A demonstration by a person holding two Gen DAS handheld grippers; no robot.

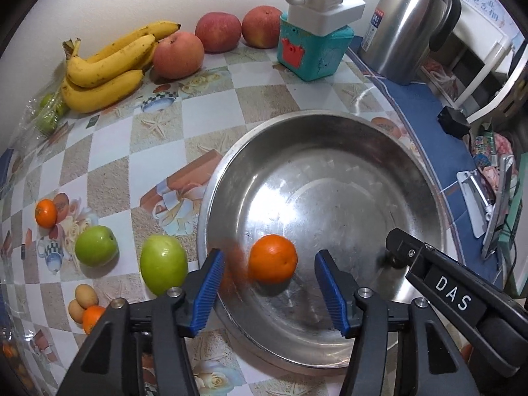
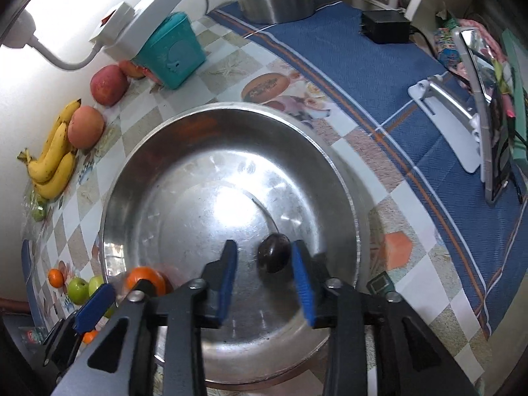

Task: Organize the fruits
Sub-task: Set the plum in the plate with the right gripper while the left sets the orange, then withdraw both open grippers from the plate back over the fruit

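Both the left gripper (image 1: 270, 288) and right gripper (image 2: 264, 279) have let go, jaws apart, leaving the small orange tangerine (image 1: 272, 259) and dark round plum (image 2: 274, 252) low in the shiny metal bowl (image 1: 330, 125), so lift straight up.

"DAS" in white letters on right gripper (image 1: 396, 250) black body.

Shiny scuffed metal basin (image 1: 412, 165); glossy printed tablecloth (image 1: 132, 171); brushed steel jug (image 1: 406, 26).
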